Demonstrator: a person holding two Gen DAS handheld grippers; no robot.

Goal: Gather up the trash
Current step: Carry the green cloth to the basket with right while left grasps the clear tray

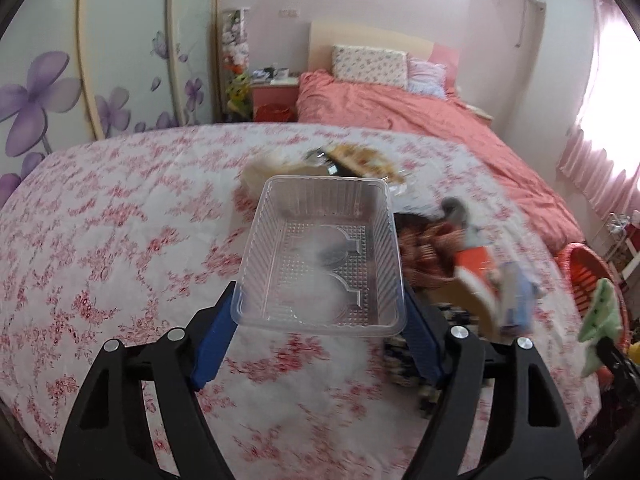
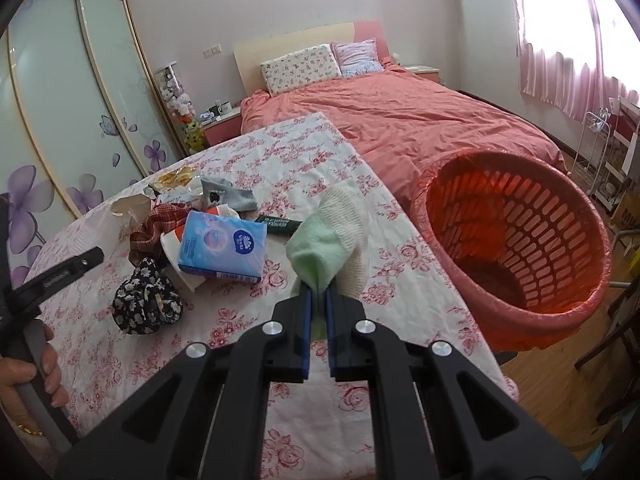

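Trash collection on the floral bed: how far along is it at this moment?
Early to midway. The orange basket looks nearly empty. In hand: the left gripper holds a clear plastic tray; the right gripper pinches a green cloth. Left: the tissue pack, torn wrappers and other clutter on the floral cover.

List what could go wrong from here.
1. The clear ribbed plastic tray is pinched only at its near end by the left gripper; it may flex and slip out.
2. The green and cream cloth in the right gripper hangs short of the red slotted basket; released here, it would miss.
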